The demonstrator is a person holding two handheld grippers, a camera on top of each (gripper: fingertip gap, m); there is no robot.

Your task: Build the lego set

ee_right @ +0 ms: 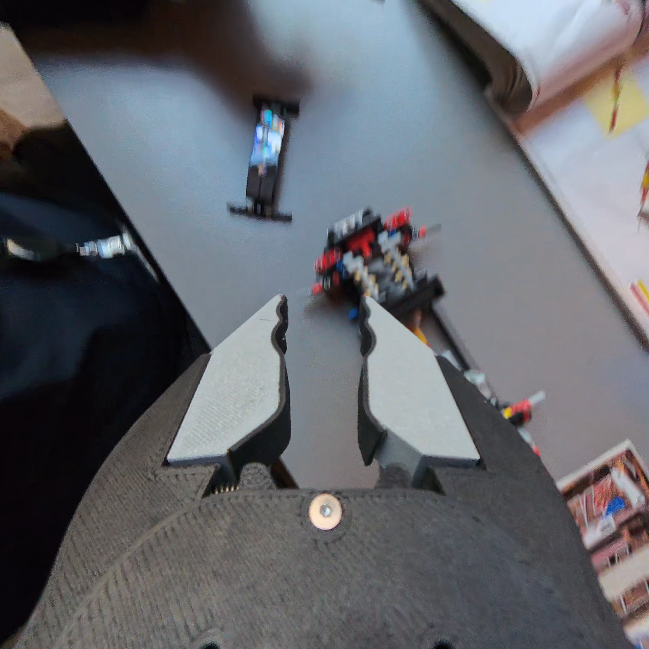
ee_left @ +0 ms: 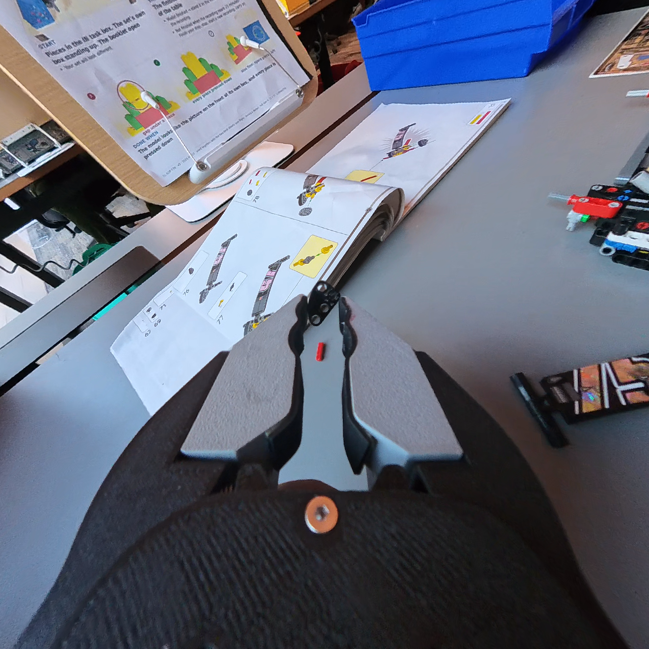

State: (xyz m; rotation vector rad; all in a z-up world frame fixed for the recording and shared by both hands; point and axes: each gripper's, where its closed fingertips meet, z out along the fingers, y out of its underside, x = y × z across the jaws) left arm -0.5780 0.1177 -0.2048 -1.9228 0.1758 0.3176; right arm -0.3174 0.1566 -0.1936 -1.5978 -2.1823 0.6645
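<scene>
open grey desk (ee_left: 456, 298) right of left gripper (ee_left: 321, 305) is passable. left of it, curled white instruction booklet (ee_left: 281, 246) blocks; wooden stand with printed sheet (ee_left: 158, 87) and blue plastic bins (ee_left: 456, 42) wall off far edge. ahead of right gripper (ee_right: 323, 309), blurred multicoloured brick assembly (ee_right: 375, 260) stands just beyond right finger; bare desk ahead-left up to flat black stickered panel (ee_right: 267, 158).

Quick count: two tongs, left tongs (ee_left: 321, 303) and right tongs (ee_right: 323, 305). One small black holed plate (ee_left: 323, 305), pinched in left tongs. One loose red pin (ee_left: 320, 352) on desk (ee_left: 456, 316). One open instruction booklet (ee_left: 281, 228). One stand with printed sheet (ee_left: 158, 87). Blue bins (ee_left: 456, 42), two stacked as far as I can tell. One half-built brick model (ee_right: 375, 260). One black stickered panel (ee_right: 265, 158).
</scene>
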